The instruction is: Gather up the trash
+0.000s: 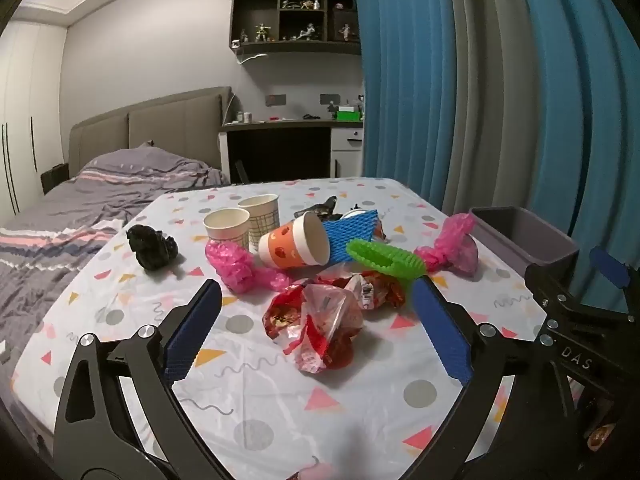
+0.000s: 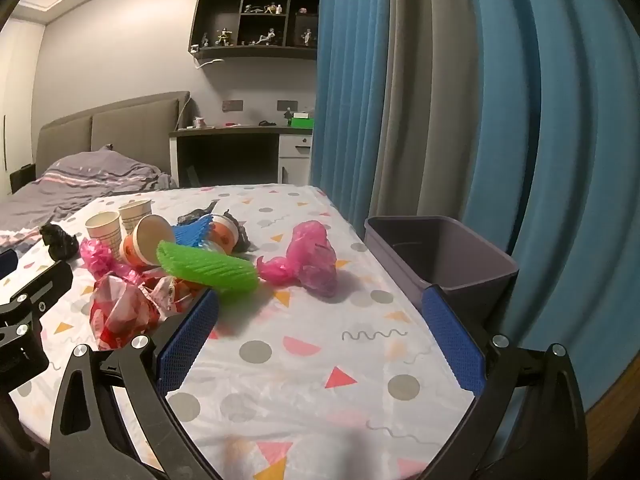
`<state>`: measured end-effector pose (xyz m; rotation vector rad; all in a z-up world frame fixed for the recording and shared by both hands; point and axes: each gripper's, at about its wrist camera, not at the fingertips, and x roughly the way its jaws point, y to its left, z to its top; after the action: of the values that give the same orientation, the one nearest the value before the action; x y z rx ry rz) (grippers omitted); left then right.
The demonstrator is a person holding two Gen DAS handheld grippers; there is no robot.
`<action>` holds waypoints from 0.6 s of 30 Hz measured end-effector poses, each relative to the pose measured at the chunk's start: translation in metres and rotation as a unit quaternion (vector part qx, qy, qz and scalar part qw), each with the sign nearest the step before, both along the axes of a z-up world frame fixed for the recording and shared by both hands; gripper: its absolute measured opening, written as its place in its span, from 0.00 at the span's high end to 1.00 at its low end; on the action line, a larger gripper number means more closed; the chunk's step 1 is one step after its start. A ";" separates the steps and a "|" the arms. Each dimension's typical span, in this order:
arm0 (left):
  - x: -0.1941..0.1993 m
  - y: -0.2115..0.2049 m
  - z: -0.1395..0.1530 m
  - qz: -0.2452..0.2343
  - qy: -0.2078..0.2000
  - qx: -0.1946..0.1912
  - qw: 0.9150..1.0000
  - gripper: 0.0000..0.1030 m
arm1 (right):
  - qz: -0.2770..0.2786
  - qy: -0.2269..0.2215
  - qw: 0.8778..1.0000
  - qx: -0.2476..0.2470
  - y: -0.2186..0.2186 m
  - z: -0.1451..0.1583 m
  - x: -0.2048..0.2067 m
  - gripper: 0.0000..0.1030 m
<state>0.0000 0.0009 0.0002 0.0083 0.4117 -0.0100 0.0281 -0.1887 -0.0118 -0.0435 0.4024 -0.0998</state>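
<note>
On the patterned tablecloth [image 1: 280, 408] before us the trash lies untouched, so we judge the job barely begun. The grey bin [image 2: 440, 264] at the table's right edge looks empty as far as we can see in. Our left gripper [image 1: 316, 328] and right gripper [image 2: 320, 340] both stand wide apart, holding nothing. Nearest lies a crinkled, glossy red wrapper [image 1: 316, 324]; behind it a ribbed green foam net [image 2: 208, 270], a blue foam net [image 1: 350, 232], a tipped orange paper cup [image 1: 296, 246], two upright paper cups [image 1: 244, 220], crumpled pink bags [image 2: 304, 258] and a black wad [image 1: 152, 246].
</note>
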 end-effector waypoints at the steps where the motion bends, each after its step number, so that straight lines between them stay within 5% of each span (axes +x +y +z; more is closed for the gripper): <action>1: 0.000 0.000 0.000 0.000 0.000 0.001 1.000 0.08 | 0.000 0.000 1.000 0.002 0.000 0.000 0.000 0.05; 18: 0.002 -0.001 0.000 -0.001 -0.001 -0.005 1.000 0.08 | -0.002 -0.001 1.000 0.001 -0.004 0.002 -0.001 0.05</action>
<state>0.0021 0.0003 0.0002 -0.0014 0.4100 -0.0143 0.0276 -0.1927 -0.0103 -0.0399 0.4015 -0.1024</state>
